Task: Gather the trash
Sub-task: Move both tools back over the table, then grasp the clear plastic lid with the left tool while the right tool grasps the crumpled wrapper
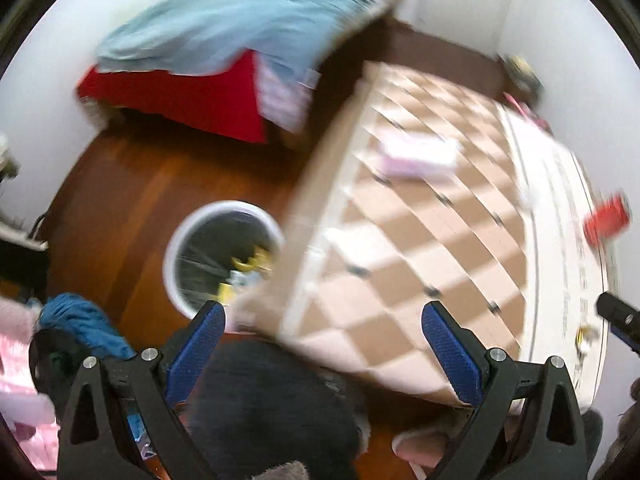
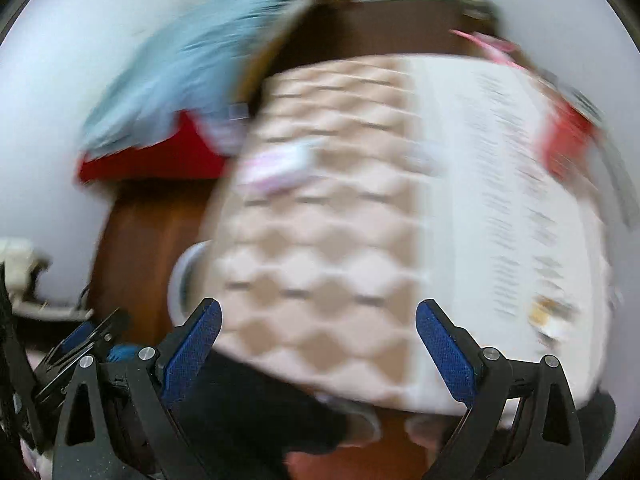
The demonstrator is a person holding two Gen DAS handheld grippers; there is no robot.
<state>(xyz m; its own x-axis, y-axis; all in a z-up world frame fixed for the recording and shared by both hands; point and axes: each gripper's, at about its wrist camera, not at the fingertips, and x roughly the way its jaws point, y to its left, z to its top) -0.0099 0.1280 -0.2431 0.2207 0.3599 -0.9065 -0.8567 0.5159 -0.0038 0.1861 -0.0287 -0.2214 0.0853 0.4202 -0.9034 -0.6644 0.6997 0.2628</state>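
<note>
A white round trash bin stands on the wooden floor beside a low table; yellow and other scraps lie inside it. It peeks out behind the table edge in the right wrist view. A pink-and-white packet lies on the checkered tabletop, also blurred in the right wrist view. A red can stands at the table's right edge, a red blur in the right wrist view. My left gripper is open and empty above the table corner. My right gripper is open and empty over the tabletop.
A bed with a blue blanket and red side stands at the back. Blue cloth and pink fabric lie at lower left. A dark-clad leg and slippers are below the grippers. The right gripper's tip shows at the right.
</note>
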